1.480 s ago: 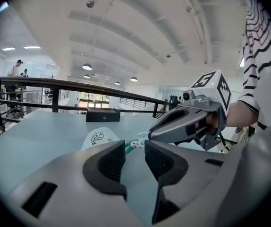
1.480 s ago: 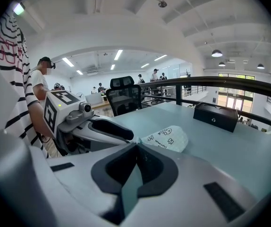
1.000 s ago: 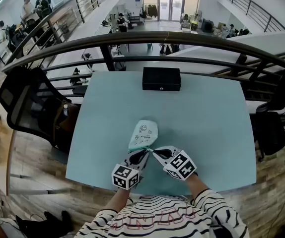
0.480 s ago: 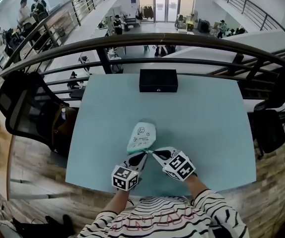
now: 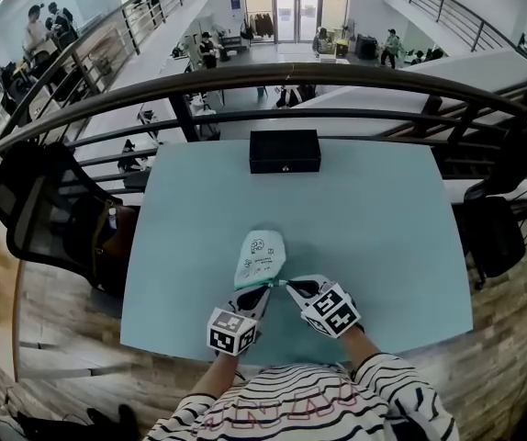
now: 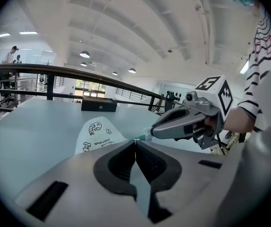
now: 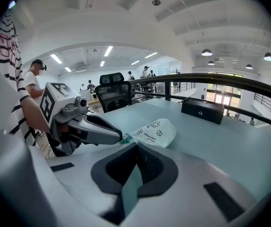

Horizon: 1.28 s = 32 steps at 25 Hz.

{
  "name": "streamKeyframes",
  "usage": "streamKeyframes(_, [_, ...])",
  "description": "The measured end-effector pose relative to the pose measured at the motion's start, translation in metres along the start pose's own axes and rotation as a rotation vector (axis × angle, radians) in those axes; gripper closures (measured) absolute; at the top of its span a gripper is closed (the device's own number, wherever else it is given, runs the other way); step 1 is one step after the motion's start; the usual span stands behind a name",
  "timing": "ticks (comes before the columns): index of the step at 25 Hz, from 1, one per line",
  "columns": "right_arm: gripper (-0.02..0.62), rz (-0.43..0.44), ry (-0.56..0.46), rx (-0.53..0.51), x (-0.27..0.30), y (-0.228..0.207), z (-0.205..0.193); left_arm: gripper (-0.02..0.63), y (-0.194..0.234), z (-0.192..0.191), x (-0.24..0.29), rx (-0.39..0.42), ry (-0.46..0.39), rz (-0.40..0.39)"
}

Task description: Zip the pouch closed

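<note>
In the head view you get the whole layout. A matte, pale blue-green tabletop point(image 5: 383, 246) carries a rectangular black hard-sided box point(image 5: 285, 152) at its far edge. A soft, pale mint fabric pouch with small cartoon prints point(image 5: 260, 257) lies flat nearer your edge. Your left claw point(image 5: 265, 288) and right claw point(image 5: 287, 284) meet almost tip to tip at the pouch's near end. Each bears its cube of black-and-white square markers. How the jaws stand is too small to read here.

The left gripper view settles that for your left claw point(image 6: 135, 141). Its dark padded jaws are pressed together, tips on the thin teal zipper edge point(image 6: 140, 137) at the pouch's near end. This view alone shows your right claw point(image 6: 149, 134) from the side. It is smooth grey plastic, tapering, and its tip nips a pale tab at the other end of that teal strip. The pouch looks rounded and slightly puffed.

In the right gripper view your right claw's jaws are likewise together, right at the pouch's end. Here your left claw point(image 7: 121, 137) shows side-on, clamped on a crumpled teal corner. Only this view shows the small round metal fitting on the box's front. A black office chair point(image 7: 114, 94) stands beyond the tabletop's side.
</note>
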State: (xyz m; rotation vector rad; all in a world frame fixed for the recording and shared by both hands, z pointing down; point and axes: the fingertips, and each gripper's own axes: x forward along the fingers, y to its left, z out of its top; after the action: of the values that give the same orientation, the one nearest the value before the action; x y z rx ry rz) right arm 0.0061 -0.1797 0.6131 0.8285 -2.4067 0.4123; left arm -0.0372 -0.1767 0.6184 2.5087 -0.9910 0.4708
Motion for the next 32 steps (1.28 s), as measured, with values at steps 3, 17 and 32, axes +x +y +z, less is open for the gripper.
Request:
streamKeyframes(3, [0.568,-0.019,0.011,-0.005,-0.003,-0.003,-0.004,0.578,-0.004,-0.001,0.005,0.001,0.018,0.007])
streamKeyframes(17, [0.568,-0.136,0.049,0.012,-0.007,-0.026,-0.016,0.58,-0.001,-0.005,0.009,0.004,0.064,0.045])
streamKeyframes(32, [0.568,-0.221,0.042,0.034,-0.009,-0.05,-0.031,0.58,-0.009,-0.012,0.013,0.034,0.102,0.032])
